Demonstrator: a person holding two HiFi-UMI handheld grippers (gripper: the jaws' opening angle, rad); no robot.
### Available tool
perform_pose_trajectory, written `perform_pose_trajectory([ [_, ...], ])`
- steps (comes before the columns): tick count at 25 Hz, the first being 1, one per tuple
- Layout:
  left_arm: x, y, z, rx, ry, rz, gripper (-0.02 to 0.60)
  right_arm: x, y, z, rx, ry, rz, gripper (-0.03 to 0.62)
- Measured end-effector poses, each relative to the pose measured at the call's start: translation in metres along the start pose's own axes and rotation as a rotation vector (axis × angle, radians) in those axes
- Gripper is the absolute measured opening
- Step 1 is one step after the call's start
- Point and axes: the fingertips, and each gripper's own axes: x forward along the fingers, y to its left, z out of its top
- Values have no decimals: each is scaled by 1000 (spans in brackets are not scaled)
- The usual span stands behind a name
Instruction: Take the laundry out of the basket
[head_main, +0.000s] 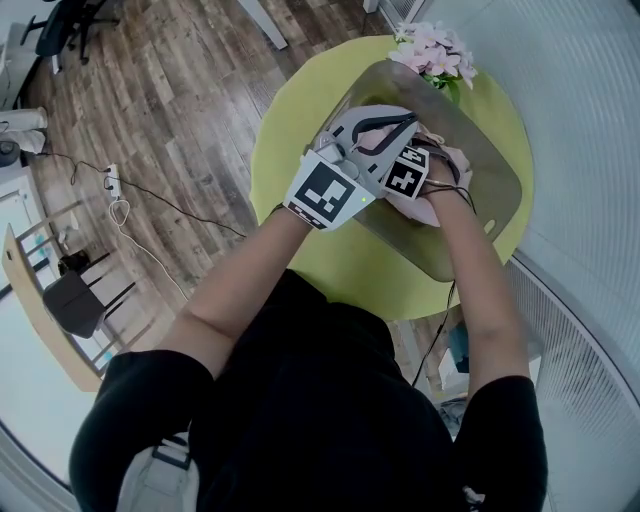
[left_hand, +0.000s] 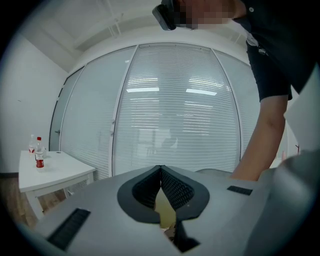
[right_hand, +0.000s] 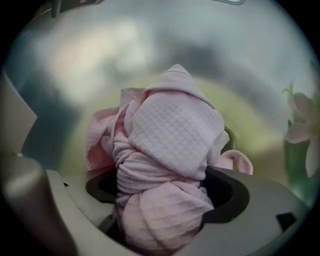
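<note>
Grasp step: your right gripper (right_hand: 165, 197) stands released, jaws wide around the pink laundry (right_hand: 172, 130) in the basket (head_main: 497, 185), left gripper (left_hand: 160, 169) clenched empty; next, close firmly and lift clear.

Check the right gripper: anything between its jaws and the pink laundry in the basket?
Nothing visible does. The right gripper points down into the basket with its jaws wide apart, and the pink laundry sits bunched between them. The basket's wall curves around the bundle and is not in the way.
</note>
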Motion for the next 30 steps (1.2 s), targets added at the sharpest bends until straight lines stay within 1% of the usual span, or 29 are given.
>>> perform_pose_trajectory([
  [1, 0, 0, 0, -2, -1, 1, 11, 0, 4, 0, 12, 6, 21, 453],
  [2, -1, 0, 0, -3, -3, 1, 11, -2, 21, -3, 57, 36, 103, 454],
  [3, -2, -1, 0, -3, -4, 2, 11, -8, 53, -10, 144, 92, 252, 456],
  [4, -3, -1, 0, -3, -5, 2, 11, -15, 90, -20, 252, 165, 433, 456],
  [5, -3, -1, 0, -2, -5, 3, 11, -21, 122, -29, 345, 233, 586, 456],
  [6, -3, -1, 0, -2, -5, 4, 11, -26, 141, -36, 401, 280, 676, 456],
  [7, -3, 0, -1, -1, -5, 5, 11, -27, 148, -37, 421, 295, 712, 456],
  [8, -3, 0, -1, -1, -5, 6, 11, -26, 148, -34, 415, 279, 714, 454],
  [9, -3, 0, -1, -1, -5, 7, 11, -23, 141, -27, 386, 237, 683, 454],
  [10, -3, 0, -1, -1, -6, 8, 11, -18, 122, -19, 329, 179, 592, 454],
  [11, -3, 1, -1, -1, -5, 8, 11, -11, 91, -10, 243, 116, 436, 453],
  [12, -3, 0, -1, 0, -5, 9, 11, -5, 53, -3, 147, 59, 251, 453],
  [13, -3, 0, -1, 0, -6, 9, 11, -1, 22, 2, 71, 22, 98, 453],
  [14, -2, 0, -1, 0, -6, 8, 11, 0, 5, 3, 31, 11, 14, 451],
  [15, -2, -1, -1, 0, -6, 6, 11, -2, 1, 1, 22, 17, -9, 449],
  [17, -3, -2, -1, 3, -6, 3, 11, -7, 7, -1, 32, 28, 17, 442],
  [20, -6, -2, 3, 19, -4, 4, 11, -17, 18, 6, 32, -1, 52, 437],
  [24, -10, -2, 15, 27, -14, 15, 11, -38, 24, 7, 40, -14, 58, 437],
  [30, -17, -7, 36, 48, -33, 30, 11, -70, 33, 2, 27, 8, 58, 437],
])
